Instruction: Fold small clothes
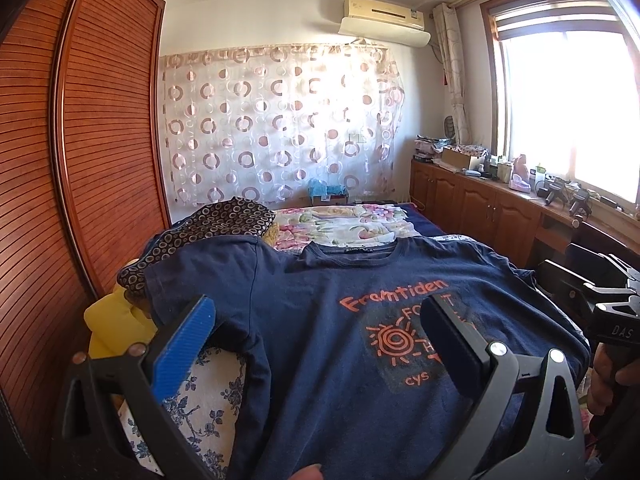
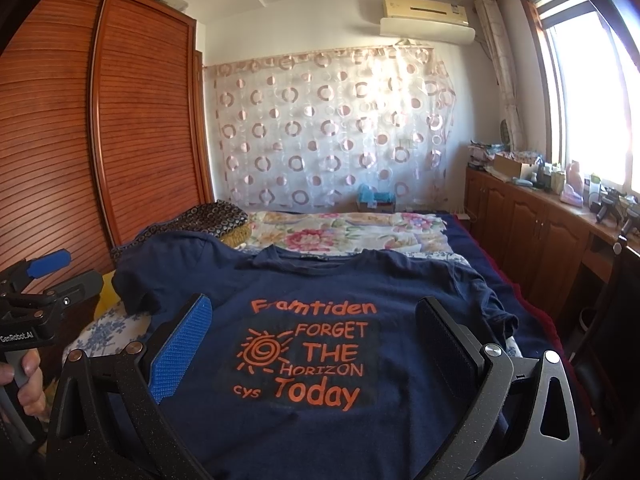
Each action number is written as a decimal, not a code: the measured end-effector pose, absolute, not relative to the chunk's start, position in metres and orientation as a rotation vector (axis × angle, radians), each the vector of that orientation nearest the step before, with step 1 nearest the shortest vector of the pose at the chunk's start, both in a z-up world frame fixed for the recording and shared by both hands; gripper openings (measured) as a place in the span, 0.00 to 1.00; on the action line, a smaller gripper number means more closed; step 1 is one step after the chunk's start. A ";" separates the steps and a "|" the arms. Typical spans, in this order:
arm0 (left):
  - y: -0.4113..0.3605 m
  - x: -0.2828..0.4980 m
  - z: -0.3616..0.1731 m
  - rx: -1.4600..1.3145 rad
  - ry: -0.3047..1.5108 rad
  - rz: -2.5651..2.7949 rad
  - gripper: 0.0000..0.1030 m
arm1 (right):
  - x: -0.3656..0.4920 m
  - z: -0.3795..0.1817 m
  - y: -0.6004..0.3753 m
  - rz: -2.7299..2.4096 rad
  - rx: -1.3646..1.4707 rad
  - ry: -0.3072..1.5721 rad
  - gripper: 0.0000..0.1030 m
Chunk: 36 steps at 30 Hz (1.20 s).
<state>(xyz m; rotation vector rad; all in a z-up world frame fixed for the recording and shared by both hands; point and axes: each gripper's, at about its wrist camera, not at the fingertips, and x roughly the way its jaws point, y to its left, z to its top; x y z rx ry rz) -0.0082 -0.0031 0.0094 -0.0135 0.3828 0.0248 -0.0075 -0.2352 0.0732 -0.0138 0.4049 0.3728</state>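
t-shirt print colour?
Orange lettering and sun on the navy t-shirt; clearest in the right wrist view.

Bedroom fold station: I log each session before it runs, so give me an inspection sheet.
Surface: bed with floral bedding.
Job's things: navy T-shirt spread flat, print up, unfolded.
Clutter: dark ring-patterned cloth by left sleeve; yellow item at bed edge.
Grippers: left gripper open, empty; right gripper open, empty, both above the shirt.
Cables: nothing seen.
Surroundings: slatted wardrobe, circle-patterned curtain, air conditioner, cluttered cabinets under window.
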 end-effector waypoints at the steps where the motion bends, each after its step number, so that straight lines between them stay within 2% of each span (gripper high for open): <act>1: -0.003 -0.009 0.010 -0.014 0.381 0.025 1.00 | -0.008 0.073 -0.235 0.373 -0.013 0.405 1.00; 36: -0.002 -0.010 0.014 -0.017 0.369 0.022 1.00 | -0.009 0.073 -0.237 0.374 -0.011 0.396 1.00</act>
